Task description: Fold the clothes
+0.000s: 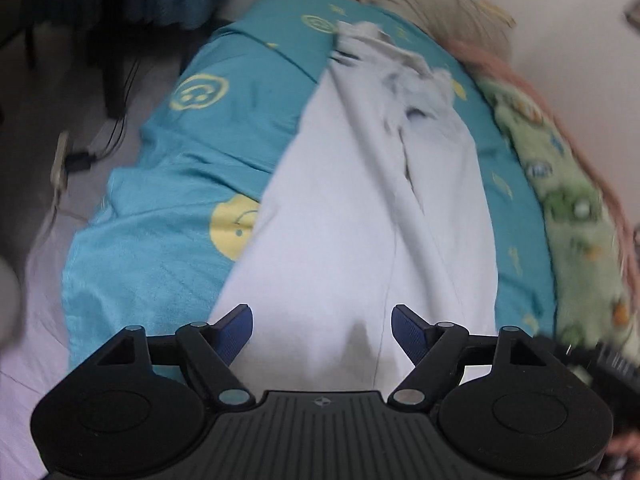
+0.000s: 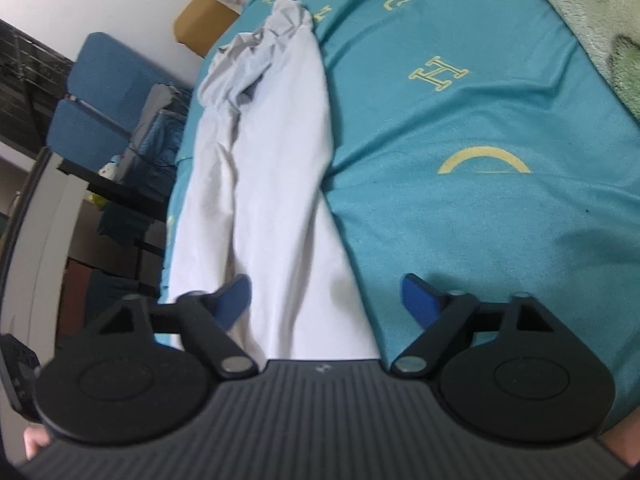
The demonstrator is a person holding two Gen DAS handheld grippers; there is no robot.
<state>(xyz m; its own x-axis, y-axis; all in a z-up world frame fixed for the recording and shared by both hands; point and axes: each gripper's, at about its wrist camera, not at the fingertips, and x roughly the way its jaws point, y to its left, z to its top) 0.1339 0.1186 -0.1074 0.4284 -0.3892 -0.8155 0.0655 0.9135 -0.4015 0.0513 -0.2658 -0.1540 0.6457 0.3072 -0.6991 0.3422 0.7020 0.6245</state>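
Teal bedsheet (image 2: pixel 480 128) with yellow smiley faces and letter prints covers the bed; a white wall stands behind the head end, where a beige pillow (image 1: pixel 432 4) lies

Pale lavender-white garment (image 1: pixel 352 208) lies stretched lengthwise on the sheet, running from the near edge of the bed toward the head end. Far end is bunched and crumpled; near part lies fairly flat, with one long fold ridge down its length. In the right wrist view the same garment (image 2: pixel 264 184) sits along the left edge of the bed

Green fleece blanket (image 1: pixel 568 200) with printed figures lies along the right edge of the bed, well apart from the garment

Left gripper (image 1: pixel 322 322): jaws spread wide, blue pads clear of the cloth, nothing between them but the garment surface below. Picture is blurred

Right gripper (image 2: pixel 326 296): jaws also spread wide. Left pad hangs over the garment's near end, right pad over bare sheet; the garment's right edge runs between them. No pinch visible

Beside the bed: a blue chair (image 2: pixel 100 96), dark furniture, cables on the floor (image 1: pixel 92 152)

Part of a hand (image 2: pixel 34 442) shows at the lower left corner of the right wrist view
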